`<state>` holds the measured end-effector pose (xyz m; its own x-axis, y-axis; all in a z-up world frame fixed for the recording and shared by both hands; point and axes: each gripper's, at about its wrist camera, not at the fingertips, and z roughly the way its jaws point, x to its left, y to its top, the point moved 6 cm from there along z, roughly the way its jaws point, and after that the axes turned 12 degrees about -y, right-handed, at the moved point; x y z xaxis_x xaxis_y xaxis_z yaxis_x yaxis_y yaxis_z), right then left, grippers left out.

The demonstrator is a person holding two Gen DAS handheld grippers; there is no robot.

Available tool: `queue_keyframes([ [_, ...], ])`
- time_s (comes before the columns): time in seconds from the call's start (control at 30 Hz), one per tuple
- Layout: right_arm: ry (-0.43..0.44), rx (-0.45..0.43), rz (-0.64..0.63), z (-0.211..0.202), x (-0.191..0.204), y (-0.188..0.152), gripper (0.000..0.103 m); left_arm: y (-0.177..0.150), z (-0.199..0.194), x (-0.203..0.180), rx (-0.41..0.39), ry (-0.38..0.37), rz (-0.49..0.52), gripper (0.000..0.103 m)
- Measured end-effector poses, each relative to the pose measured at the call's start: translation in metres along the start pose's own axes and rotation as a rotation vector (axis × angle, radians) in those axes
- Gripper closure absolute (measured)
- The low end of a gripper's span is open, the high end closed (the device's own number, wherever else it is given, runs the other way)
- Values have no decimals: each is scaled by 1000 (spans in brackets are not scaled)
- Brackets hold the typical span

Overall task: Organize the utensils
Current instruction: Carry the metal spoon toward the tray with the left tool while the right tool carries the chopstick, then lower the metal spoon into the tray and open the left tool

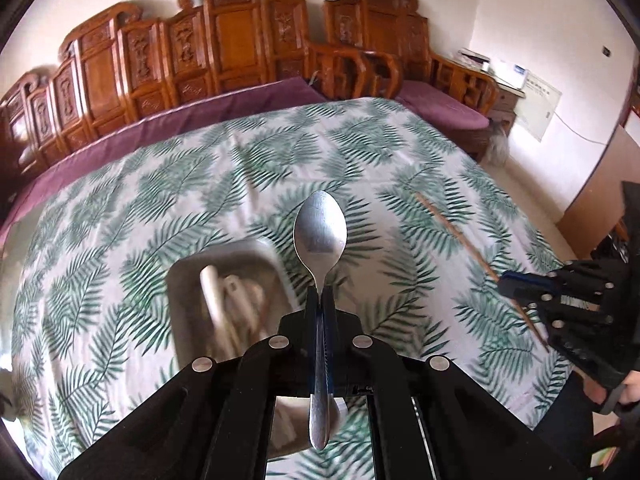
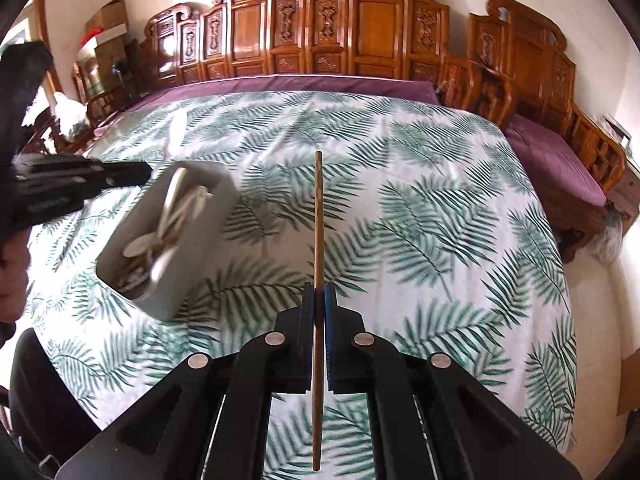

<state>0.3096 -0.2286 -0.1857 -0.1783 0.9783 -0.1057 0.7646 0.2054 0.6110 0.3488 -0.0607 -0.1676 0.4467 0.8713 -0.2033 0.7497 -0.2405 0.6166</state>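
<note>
Nearest us, our left gripper is clamped on a metal spoon at its neck, bowl pointing away; our right gripper pinches a wooden chopstick near its middle. Beyond, the grey utensil tray sits on the leaf-print tablecloth, to the chopstick's left. We should lower each piece lengthwise into the tray before letting go. The tray's contents are blurred: pale handles, hard to sort. The carved wooden bench lies farthest.

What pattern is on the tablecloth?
Green palm fronds on white, on the tablecloth; clearest in the right wrist view.
</note>
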Motion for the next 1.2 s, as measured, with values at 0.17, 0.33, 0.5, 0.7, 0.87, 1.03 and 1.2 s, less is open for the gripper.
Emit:
queue_keyframes([
  [0.17,36,-9,-31,-4,36,16,97,-15,4,32,18,25,-49,101],
  [0.33,63,-10,-66,-4,69,29,97,-30,7,61,27,44,-100,101],
  [0.5,85,-3,-92,0,97,36,97,-36,0,74,8,55,-127,101],
  [0.7,118,17,-96,7,125,44,97,-42,-21,85,-25,76,-142,99],
  [0.87,134,34,-100,16,148,49,97,-49,-45,95,-56,104,-145,99],
  [1.03,138,53,-113,28,167,52,97,-54,-66,102,-82,128,-132,98],
  [1.2,139,84,-128,41,182,52,97,-61,-81,107,-98,131,-139,95],
])
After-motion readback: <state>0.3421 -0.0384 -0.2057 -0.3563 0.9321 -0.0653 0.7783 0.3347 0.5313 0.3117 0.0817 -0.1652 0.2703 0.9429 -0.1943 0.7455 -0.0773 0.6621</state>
